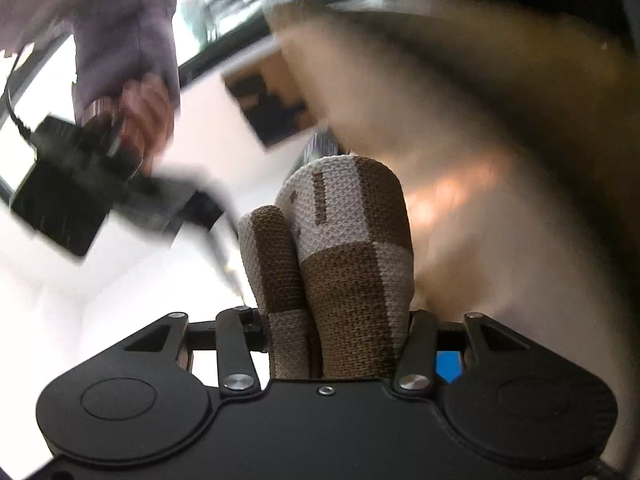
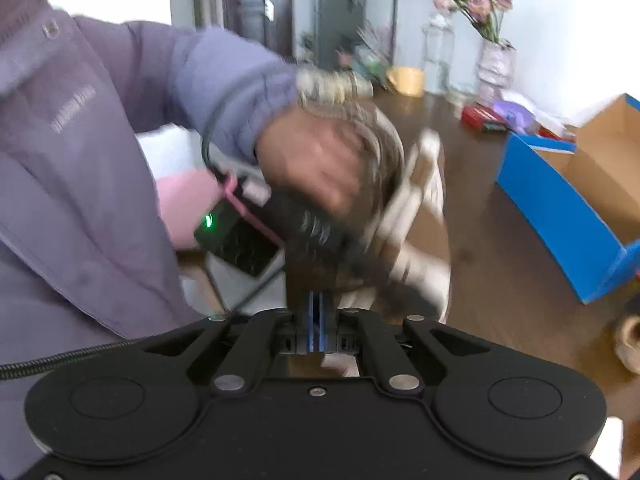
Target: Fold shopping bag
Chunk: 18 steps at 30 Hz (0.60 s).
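Woven brown-cream bag strap [image 1: 340, 264] clamped in left gripper [image 1: 332, 344]; right gripper [image 2: 316, 320] clenched (nothing between).

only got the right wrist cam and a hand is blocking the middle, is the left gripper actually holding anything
observer: Yes. In the left wrist view the left gripper has the brown-and-white woven handles bunched between its jaws.
operator: ok and where's the rest of the bag from there
observer: The tan bag body rises above and to the right of the handles, heavily blurred.
operator: any marking on it
observer: A dark blocky print shows at its left edge, too blurred to read.
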{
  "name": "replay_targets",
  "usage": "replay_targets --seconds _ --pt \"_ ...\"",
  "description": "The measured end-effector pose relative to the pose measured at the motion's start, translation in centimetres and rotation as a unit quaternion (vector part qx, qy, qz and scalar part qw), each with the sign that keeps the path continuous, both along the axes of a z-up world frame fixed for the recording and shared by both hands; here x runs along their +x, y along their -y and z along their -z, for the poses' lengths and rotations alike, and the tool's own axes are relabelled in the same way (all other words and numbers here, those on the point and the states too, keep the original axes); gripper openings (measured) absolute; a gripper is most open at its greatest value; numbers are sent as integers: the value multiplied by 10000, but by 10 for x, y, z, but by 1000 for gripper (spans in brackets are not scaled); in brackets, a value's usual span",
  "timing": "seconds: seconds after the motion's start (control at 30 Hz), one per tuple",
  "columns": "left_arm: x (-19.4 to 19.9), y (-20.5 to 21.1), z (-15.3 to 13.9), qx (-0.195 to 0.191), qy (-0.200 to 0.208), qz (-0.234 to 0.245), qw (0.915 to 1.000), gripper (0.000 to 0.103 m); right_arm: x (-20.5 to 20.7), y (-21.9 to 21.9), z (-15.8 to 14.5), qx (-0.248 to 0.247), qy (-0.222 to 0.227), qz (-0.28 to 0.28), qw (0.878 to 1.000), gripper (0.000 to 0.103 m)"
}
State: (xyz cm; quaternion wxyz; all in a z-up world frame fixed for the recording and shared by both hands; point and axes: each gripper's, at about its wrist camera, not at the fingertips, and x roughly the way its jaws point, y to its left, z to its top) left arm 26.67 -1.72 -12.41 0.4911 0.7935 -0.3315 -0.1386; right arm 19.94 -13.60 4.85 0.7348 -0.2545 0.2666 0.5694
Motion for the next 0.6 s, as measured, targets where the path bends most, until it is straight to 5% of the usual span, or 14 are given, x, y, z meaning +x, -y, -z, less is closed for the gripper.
replay_targets --seconds 0.23,0.4,0.6 --pt "8 20 -5 -744 224 -643 9949 44 9 16 11 1352 -389 886 9861 10" --pt "9 22 -3 -671 177 -946 9931 44 -8 -7 17 674 522 992 9914 12" --pt "9 26 -6 -761 243 -1163 9900 44 -1 -21 18 545 709 1637 9824 20"
